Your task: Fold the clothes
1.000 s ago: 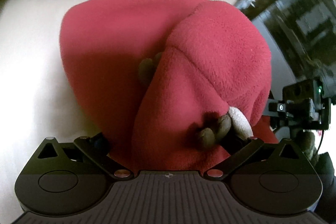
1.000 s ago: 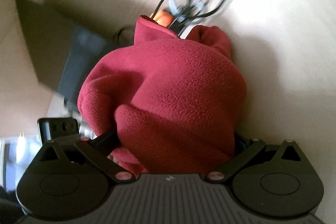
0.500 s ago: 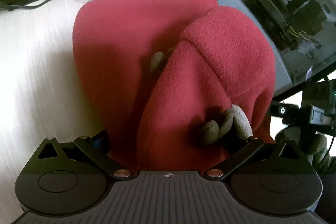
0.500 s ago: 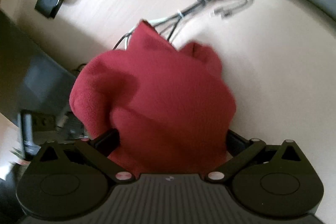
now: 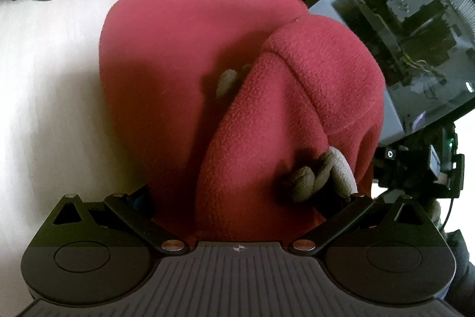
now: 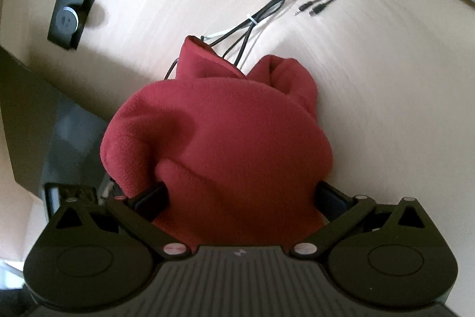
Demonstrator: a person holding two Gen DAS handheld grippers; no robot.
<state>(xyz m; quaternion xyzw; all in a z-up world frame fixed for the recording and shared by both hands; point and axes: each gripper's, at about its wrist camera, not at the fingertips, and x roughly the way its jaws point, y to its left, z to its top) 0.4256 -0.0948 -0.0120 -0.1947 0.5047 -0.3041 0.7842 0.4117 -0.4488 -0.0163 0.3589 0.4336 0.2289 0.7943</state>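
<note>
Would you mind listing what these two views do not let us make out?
- Left wrist view: the left gripper fingertips are buried under the red fleece.
- Right wrist view: the right gripper fingertips are covered by the fleece.
- Both views: the garment type is unclear; it is bunched and hides itself.
- Right wrist view: the cables run under the fleece.

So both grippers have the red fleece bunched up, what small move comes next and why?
Probably lower the dark red fleece garment flat onto the pale wooden table, clear of the black cables. The left gripper and right gripper both clamp draped cloth.
</note>
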